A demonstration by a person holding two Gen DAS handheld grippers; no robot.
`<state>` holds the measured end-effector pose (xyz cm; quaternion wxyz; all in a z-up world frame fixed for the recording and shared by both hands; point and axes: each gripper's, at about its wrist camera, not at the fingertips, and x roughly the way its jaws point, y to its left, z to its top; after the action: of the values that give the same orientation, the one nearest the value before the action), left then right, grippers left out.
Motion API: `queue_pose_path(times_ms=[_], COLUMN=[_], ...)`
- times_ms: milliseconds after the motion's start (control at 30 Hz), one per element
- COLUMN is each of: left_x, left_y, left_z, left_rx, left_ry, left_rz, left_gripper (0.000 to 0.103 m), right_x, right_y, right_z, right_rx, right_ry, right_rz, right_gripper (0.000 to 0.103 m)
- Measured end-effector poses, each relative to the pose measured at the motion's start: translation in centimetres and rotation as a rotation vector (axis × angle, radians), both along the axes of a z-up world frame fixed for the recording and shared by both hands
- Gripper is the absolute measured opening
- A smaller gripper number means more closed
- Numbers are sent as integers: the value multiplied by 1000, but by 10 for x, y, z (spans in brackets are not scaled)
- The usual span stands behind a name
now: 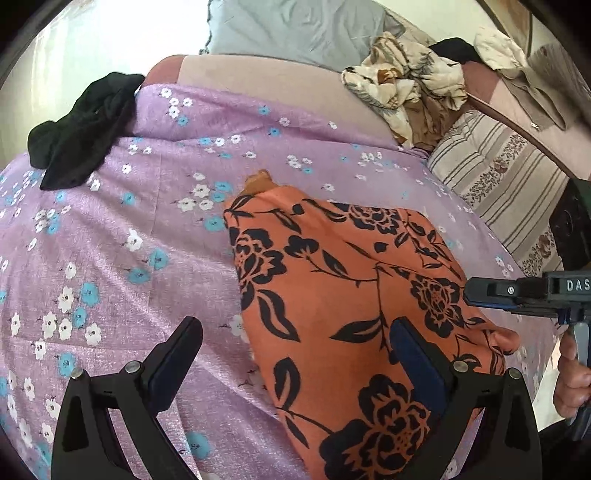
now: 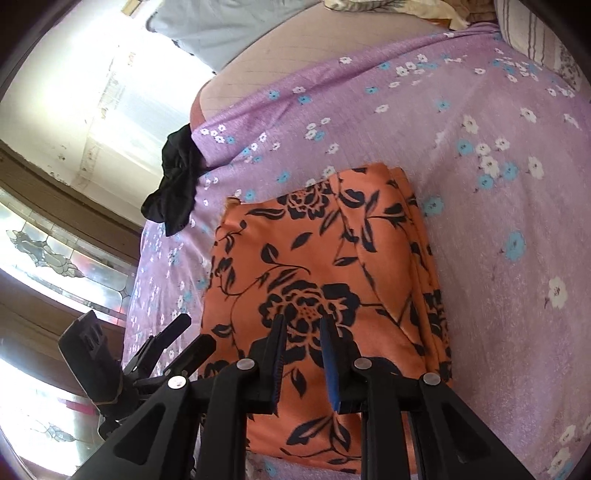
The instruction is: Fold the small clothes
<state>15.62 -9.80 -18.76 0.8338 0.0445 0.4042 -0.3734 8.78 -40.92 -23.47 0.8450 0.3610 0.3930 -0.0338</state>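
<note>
An orange garment with a black flower print [image 1: 332,280] lies folded into a rough rectangle on the purple flowered bedsheet [image 1: 122,229]. It also shows in the right wrist view [image 2: 317,251]. My left gripper [image 1: 295,332] is open and empty, its fingers wide apart above the garment's near left edge. My right gripper [image 2: 303,325] hangs over the garment's near part with a narrow gap between its pads and nothing in it. The right gripper also shows from the side in the left wrist view [image 1: 469,291].
A crumpled black garment [image 1: 77,133] lies at the sheet's far left edge and also shows in the right wrist view [image 2: 177,181]. A heap of beige patterned clothes [image 1: 402,88] and a striped cushion [image 1: 495,177] lie at the back right. A grey pillow [image 1: 295,29] lies behind.
</note>
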Motion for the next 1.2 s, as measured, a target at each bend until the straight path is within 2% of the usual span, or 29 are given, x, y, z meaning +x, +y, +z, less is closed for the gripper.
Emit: queue_pose_path(times_ms=[133, 233, 367, 467, 667, 967, 1200], left_x=[0, -5, -9, -7, -10, -12, -13], left_y=[-2, -5, -11, -13, -15, -17, -17], left_z=[-4, -2, -4, -12, -12, -6, -7], left_rx=[28, 59, 134, 173, 190, 210, 213], left_ry=[18, -10, -38, -23, -49, -76, -79], left_rz=[3, -2, 8, 17, 14, 14, 12], left_gripper=[101, 101, 101, 101, 101, 101, 101], right_x=[3, 1, -1, 3, 15, 20, 34], right_y=[0, -8, -14, -11, -9, -13, -15], right_z=[-2, -4, -8, -14, -29, -14, -30], right_rx=[-12, -4, 9, 9, 16, 9, 31], right_ry=[0, -2, 5, 23, 80, -13, 63], right_rz=[7, -15, -29, -29, -42, -84, -88], right_gripper=[22, 22, 22, 22, 20, 22, 21])
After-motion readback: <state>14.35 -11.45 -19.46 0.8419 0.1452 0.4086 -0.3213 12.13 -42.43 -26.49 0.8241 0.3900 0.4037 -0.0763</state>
